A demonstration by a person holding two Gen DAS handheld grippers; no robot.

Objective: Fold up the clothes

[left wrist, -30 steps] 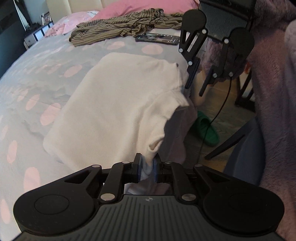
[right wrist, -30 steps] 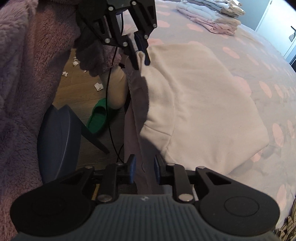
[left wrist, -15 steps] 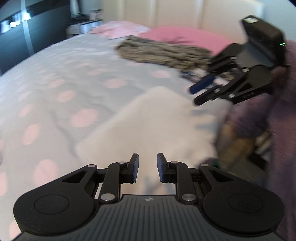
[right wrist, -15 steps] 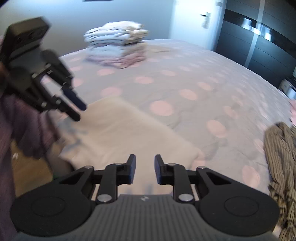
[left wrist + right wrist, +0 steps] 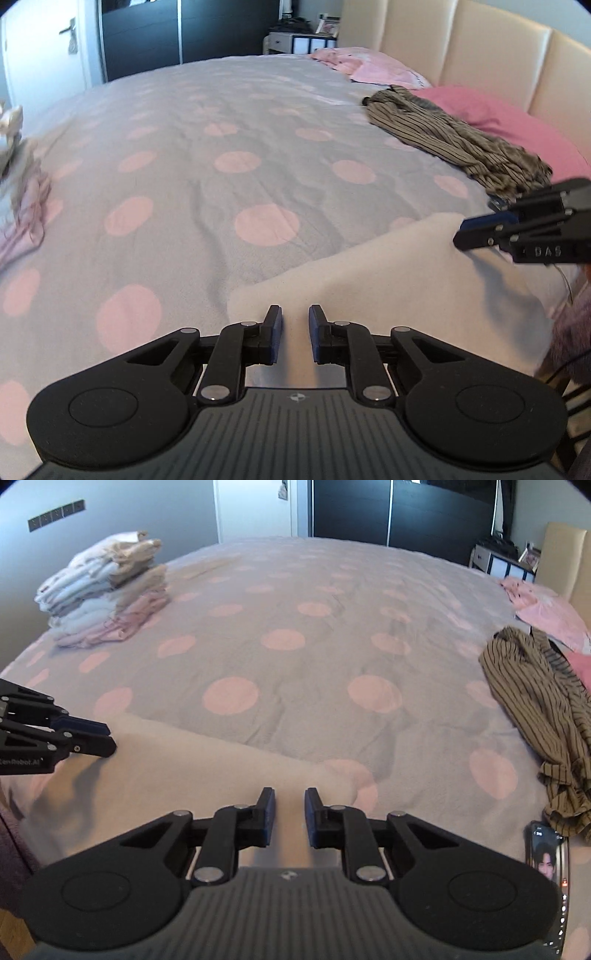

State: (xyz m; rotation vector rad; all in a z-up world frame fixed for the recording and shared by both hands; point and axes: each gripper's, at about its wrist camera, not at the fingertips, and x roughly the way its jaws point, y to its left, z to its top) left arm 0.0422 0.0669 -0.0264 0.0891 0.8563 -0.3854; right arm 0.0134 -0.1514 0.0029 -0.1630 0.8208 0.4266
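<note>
- The cream garment lies flat on the near side of the bed, directly under and ahead of both grippers.
- The left gripper hovers over the garment's left part, its two blue-padded fingers parted with only cloth showing through the gap; it grips nothing.
- The right gripper hovers over the garment's right part, fingers likewise parted and holding nothing.
- Each gripper shows in the other's view: the right one enters from the right edge of the left wrist view, the left one from the left edge of the right wrist view, both above the cream cloth.
- Counted: one cream garment, one crumpled striped garment, one stack of folded clothes, two pink pillows, one phone with its screen lit.
- The garment's far edge runs across the dotted bedspread; its near side reaches the edge of the bed.
- The striped garment lies well apart to the right by the pillows and headboard; the phone lies just beside its near end.
- The folded stack sits at the far left corner of the bed.
- A wide stretch of bedspread lies between the cream garment and the stack.
</note>
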